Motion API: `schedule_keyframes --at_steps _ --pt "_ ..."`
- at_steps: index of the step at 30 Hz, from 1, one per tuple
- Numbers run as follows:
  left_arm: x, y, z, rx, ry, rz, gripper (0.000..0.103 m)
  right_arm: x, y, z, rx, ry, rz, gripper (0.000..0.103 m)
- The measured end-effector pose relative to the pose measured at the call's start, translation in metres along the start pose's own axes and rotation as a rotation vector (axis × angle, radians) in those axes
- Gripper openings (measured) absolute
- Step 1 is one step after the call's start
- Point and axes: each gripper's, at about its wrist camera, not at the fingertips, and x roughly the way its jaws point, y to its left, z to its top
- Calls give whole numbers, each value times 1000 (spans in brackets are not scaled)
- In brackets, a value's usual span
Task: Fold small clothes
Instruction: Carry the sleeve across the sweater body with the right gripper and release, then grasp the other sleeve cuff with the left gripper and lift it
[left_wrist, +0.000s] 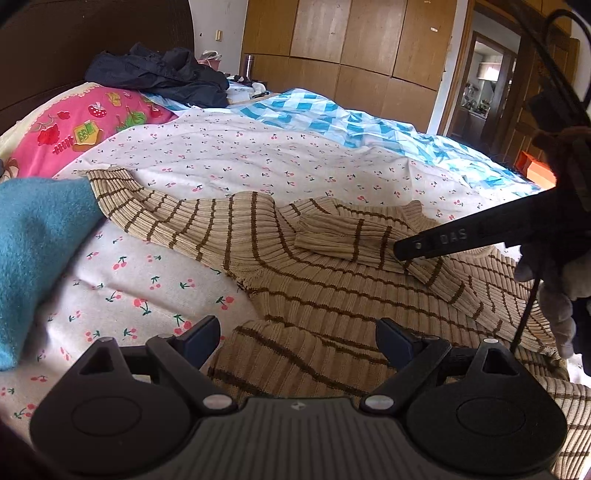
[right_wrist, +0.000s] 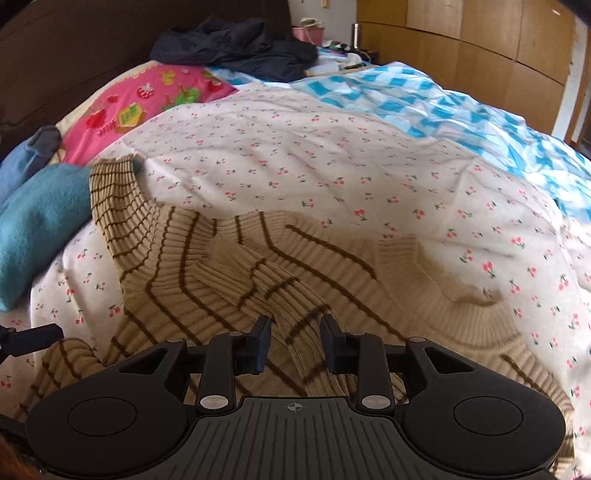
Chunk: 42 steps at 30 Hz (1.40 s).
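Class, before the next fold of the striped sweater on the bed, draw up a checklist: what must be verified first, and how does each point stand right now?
1. Right sleeve folded across the chest of the sweater: ok.
2. Left sleeve folded in: not ok, it stretches out toward the teal cloth.
3. Right gripper free of fabric: ok, jaws apart over the sleeve, nothing pinched.
4. Left gripper ready to grasp: ok, jaws wide open above the hem.
5. Hem lying flat: not ok, it bunches near the left gripper.
6. Free space on the cherry-print sheet behind: ok.
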Motion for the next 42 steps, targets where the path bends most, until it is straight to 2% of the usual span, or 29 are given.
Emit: schedule_keyframes --at_steps 4,6,8,11,17,19,21,22,23,27,30,36,40,42 --pt "3 6 0 -23 8 -26 95 24 14 7 -101 55 -57 29" --pt "4 9 1 -41 9 -36 95 35 17 7 -127 86 -93 25" --pt "4 12 2 -58 10 -45 95 35 14 7 -97 95 -84 11" --pt "4 15 3 -77 10 -61 95 19 4 15 6 75 -42 8" --pt "1 17 4 -96 -1 -82 95 -32 -29 34 223 -85 -60 8" --pt "0 18 4 -101 -5 -85 95 -42 -34 35 242 -129 -45 8" --pt "1 18 4 -103 -5 -89 95 -34 -26 30 203 -87 -1 10" --pt "0 18 4 -101 -4 -88 95 -25 -17 26 162 -44 25 15" --pt "0 17 4 -96 -4 -87 95 -14 -8 21 120 8 55 16" --pt "-1 16 3 -84 -10 -80 95 29 23 -4 40 128 88 19" --pt "0 18 4 -94 -9 -82 95 26 21 -6 87 109 105 21" --pt "-1 20 4 -102 -17 -82 95 -2 -2 -5 167 10 123 22" --pt "1 21 5 -114 -17 -64 95 2 -19 -15 271 4 138 25" --pt "1 21 4 -111 -18 -54 95 5 -17 -15 273 -10 139 25"
